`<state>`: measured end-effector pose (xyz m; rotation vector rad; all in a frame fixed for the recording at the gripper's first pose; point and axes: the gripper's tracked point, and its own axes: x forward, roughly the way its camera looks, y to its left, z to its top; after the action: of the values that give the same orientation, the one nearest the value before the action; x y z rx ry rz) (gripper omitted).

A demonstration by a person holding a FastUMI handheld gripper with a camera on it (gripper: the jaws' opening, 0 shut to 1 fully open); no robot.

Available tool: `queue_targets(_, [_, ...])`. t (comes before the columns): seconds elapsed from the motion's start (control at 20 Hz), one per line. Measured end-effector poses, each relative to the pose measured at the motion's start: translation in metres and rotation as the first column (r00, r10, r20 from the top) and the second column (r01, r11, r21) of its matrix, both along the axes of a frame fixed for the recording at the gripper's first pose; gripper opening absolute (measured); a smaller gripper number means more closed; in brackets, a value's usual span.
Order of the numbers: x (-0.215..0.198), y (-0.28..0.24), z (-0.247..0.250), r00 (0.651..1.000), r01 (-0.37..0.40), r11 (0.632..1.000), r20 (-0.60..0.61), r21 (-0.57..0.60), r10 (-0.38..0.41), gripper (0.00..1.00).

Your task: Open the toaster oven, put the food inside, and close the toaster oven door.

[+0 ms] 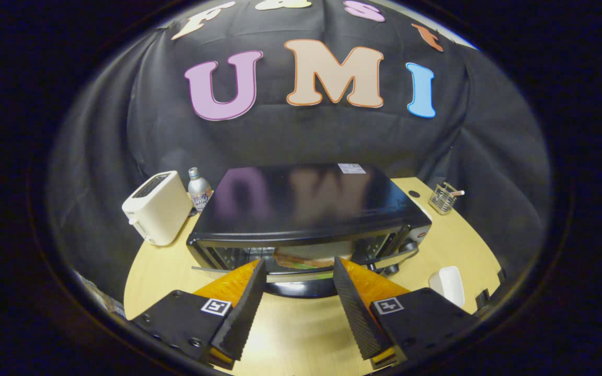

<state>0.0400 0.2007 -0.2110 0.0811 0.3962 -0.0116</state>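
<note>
Just ahead of the gripper, jaws spread and empty, the black toaster oven shows food inside.

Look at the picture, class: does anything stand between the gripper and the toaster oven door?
Nothing visible does. The gripper is open, its fingers apart just in front of the door, with bare table between them. The food sits inside already.
</note>
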Motion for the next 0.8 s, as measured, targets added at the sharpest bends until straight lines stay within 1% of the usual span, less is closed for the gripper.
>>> queue_targets(0.15, [0.012, -0.001, 0.005, 1.0, 0.004, 1.0, 0.02, 0.029, -0.005, 0.83])
queue_targets(0.35, [0.023, 0.001, 0.008, 0.997, -0.026, 1.0, 0.079, -0.009, 0.027, 0.83])
queue_targets(0.5, [0.029, 0.002, 0.011, 0.995, -0.026, 1.0, 0.101, -0.008, 0.027, 0.83])
queue_targets(0.7, [0.029, 0.001, 0.025, 0.994, -0.032, 0.999, 0.101, -0.04, 0.036, 0.82])
queue_targets(0.8, [0.023, -0.005, 0.044, 0.991, -0.034, 0.997, 0.124, -0.065, 0.042, 0.82])
